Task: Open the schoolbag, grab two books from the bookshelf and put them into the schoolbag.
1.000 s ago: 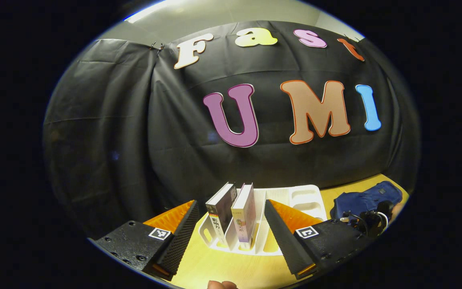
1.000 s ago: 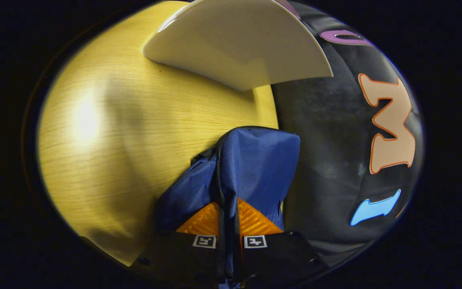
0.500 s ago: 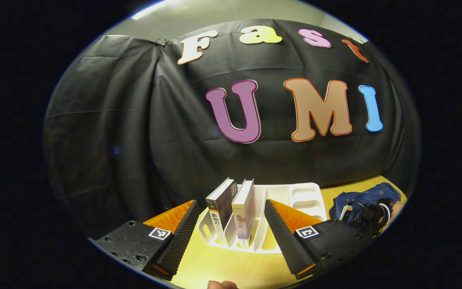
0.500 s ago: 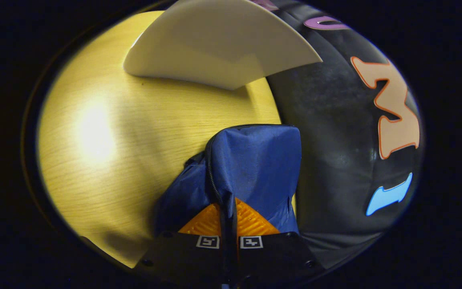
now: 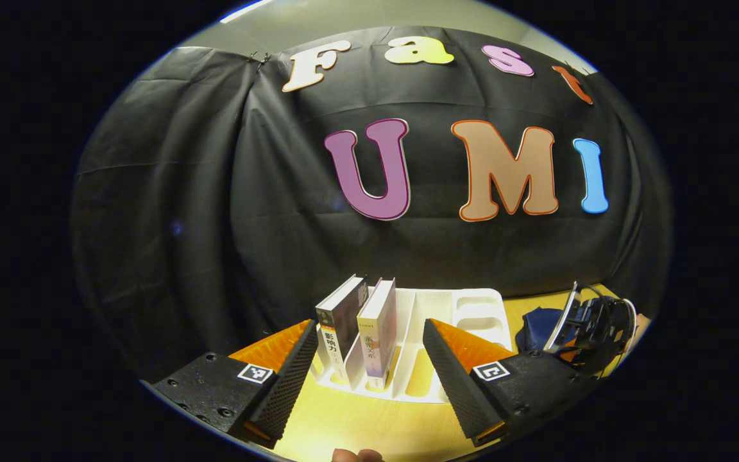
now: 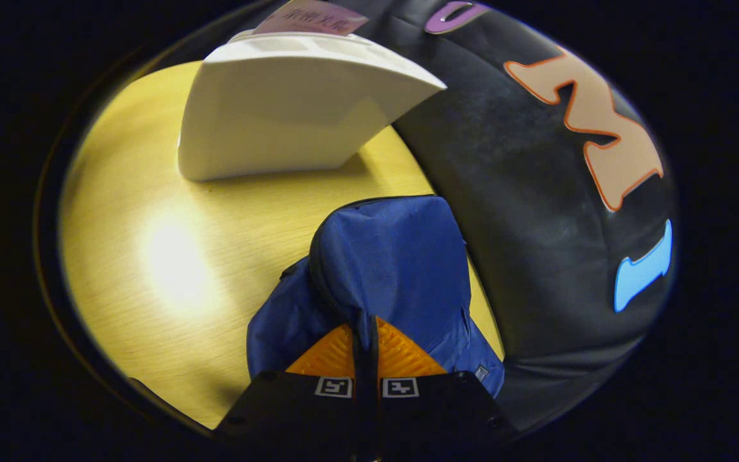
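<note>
Two books stand upright in the left slots of a white bookshelf (image 5: 472, 314): a dark one (image 5: 339, 324) and a pale one (image 5: 379, 321). My left gripper (image 5: 369, 327) is open just short of them, a finger on either side. The blue schoolbag (image 6: 389, 256) lies on the wooden table (image 6: 151, 269) by the black cloth wall. My right gripper (image 6: 366, 324) is shut on the bag's zipper at the near end of the dark zipper line. In the left gripper view the right gripper (image 5: 591, 324) stands over the schoolbag (image 5: 533, 321).
The bookshelf (image 6: 280, 115) stands a short way beyond the bag, showing its plain white end wall. Black cloth closes off the back of the table. Bare wood lies to the left of the bag. A fingertip (image 5: 356, 455) shows at the bottom edge.
The right gripper has risen over the bag and tilted, still shut on the zipper. The left gripper stays open and has shifted slightly towards the books.
</note>
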Motion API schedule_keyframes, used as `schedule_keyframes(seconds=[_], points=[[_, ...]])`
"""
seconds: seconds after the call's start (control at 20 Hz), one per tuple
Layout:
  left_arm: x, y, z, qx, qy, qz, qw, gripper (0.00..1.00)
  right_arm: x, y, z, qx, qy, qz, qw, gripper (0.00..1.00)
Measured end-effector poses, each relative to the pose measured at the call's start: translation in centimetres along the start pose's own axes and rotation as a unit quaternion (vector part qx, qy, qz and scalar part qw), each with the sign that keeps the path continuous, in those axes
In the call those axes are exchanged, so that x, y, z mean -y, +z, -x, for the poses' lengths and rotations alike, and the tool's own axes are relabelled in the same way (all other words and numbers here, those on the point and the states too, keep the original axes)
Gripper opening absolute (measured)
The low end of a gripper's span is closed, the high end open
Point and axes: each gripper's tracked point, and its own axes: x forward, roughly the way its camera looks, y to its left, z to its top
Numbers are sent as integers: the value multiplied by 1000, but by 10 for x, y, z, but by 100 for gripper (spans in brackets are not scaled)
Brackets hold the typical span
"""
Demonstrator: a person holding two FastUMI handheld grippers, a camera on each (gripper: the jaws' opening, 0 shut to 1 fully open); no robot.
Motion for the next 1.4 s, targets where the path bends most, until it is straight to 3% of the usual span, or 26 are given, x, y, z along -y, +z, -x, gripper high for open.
schedule_keyframes(seconds=[0.45,0.6,0.75,1.0,1.1,1.25,1.4], points=[[24,-10,-10,-25,-30,23,999,97,68,17,42,58,-6,-136,989,3],[29,-11,-14,-30,-37,29,998,97,88,14,53,69,-14,-195,978,1],[31,-9,-16,-30,-40,32,998,97,109,9,61,82,-19,-271,959,2],[28,-11,-24,-34,-40,23,998,97,127,-7,71,99,-17,-404,909,6],[26,-12,-30,-37,-40,20,998,97,127,-13,71,107,-2,-477,872,3],[25,-13,-43,-48,-43,13,998,97,130,-23,74,116,2,-591,799,3],[25,-20,-62,-87,-53,18,995,97,135,-30,69,119,5,-631,766,2]])
